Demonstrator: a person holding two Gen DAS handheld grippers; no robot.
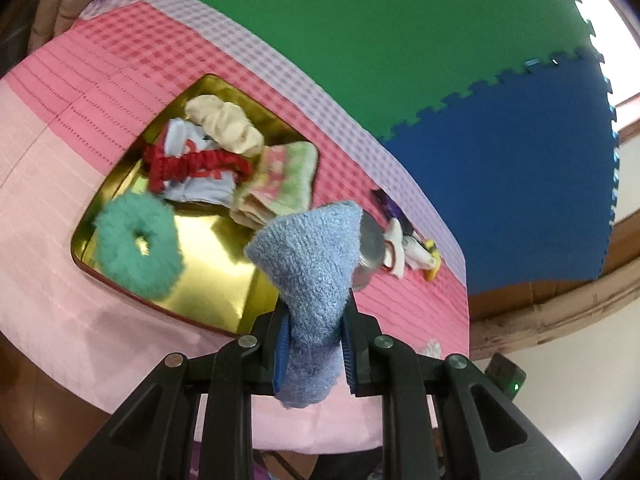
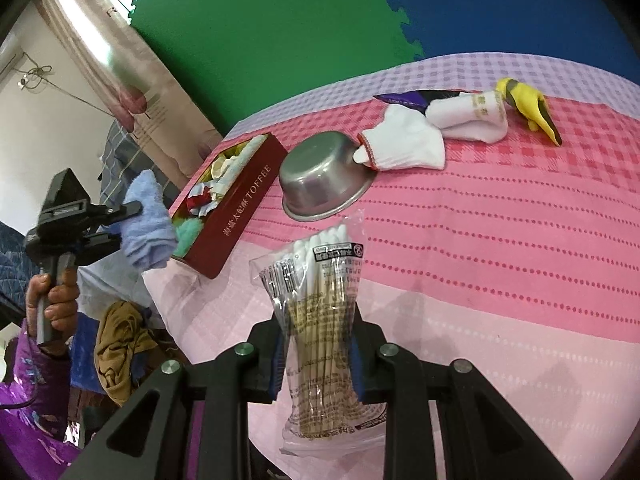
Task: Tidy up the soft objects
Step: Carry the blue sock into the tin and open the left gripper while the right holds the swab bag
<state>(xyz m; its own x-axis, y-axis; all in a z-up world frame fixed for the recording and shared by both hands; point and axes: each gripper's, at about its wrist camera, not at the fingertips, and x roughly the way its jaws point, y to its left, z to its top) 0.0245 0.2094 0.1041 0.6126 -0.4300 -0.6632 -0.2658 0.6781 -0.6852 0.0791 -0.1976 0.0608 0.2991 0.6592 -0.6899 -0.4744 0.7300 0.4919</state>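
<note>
My left gripper (image 1: 314, 320) is shut on a light blue terry cloth (image 1: 312, 256), held just over the near right corner of the gold-lined tin (image 1: 224, 264). The tin holds a teal scrunchie (image 1: 136, 244), a red scrunchie (image 1: 192, 164), a cream cloth (image 1: 228, 120), a pale blue cloth and a pink-green towel (image 1: 288, 176). In the right wrist view the same gripper (image 2: 132, 220) holds the blue cloth (image 2: 146, 224) beside the red toffee tin (image 2: 236, 216). My right gripper (image 2: 320, 320) is shut on a clear bag of cotton swabs (image 2: 316, 300) above the pink tablecloth.
An overturned steel bowl (image 2: 320, 180) lies past the swab bag. White gloves (image 2: 404, 144), rolled white socks (image 2: 472, 116) and a yellow-black glove (image 2: 528, 108) lie at the far side. A hand (image 2: 56, 300) grips the left tool. Green and blue foam mats (image 2: 280, 20) cover the floor.
</note>
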